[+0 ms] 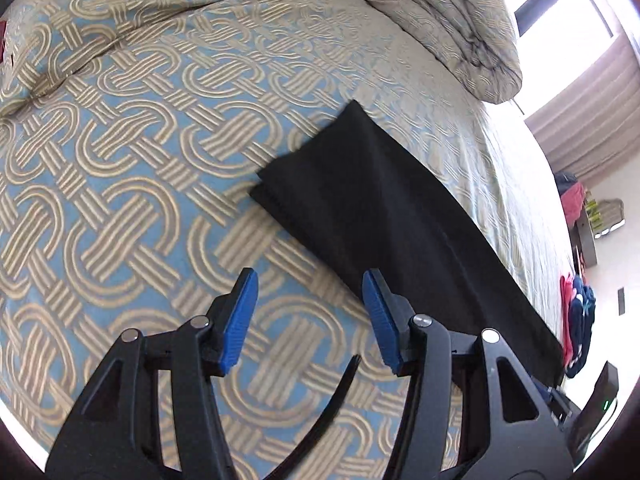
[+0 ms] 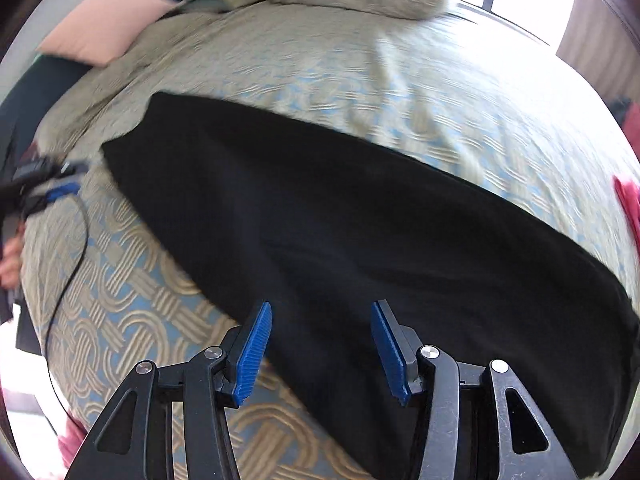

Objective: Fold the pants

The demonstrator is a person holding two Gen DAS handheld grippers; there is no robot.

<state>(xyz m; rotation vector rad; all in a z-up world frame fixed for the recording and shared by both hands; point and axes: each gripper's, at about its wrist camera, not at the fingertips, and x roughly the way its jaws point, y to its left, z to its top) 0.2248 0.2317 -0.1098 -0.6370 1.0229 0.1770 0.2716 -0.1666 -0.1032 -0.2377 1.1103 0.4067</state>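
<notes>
Left wrist view: left gripper [image 1: 310, 312] has its jaws apart, nothing between the blue pads [image 1: 240, 322], only bedspread [image 1: 132, 184] showing through the gap. The black pants [image 1: 380, 216] lie flat on the bed as a long narrow strip, already folded lengthwise by the look of it, legs stacked. The far end sits square towards mid-bed; the near end runs off right, behind the right-hand finger. The strip is just right of the gripper, not touched. A crumpled quilt [image 1: 436, 16] is shoved to the far right, probably to keep the working area free. A black cable [image 1: 328, 400] trails under the gripper.

Right wrist view: motion blur, so detail is soft. Right gripper [image 2: 322, 340] is also spread, pads clear of the cloth, hovering over the near edge of the pants [image 2: 340, 220]. The strip runs from far left to near right across the frame. The other gripper [image 2: 44, 190] shows at the far-left edge beside the strip's end, with a hand [image 2: 12, 264] behind it. A pink pillow [image 2: 104, 20] sits at the far left corner.

Judgement: both claws are empty with one near each end, so next is likely a crosswise fold, each needing a pinch on an edge.

Containers: none in either view.
</notes>
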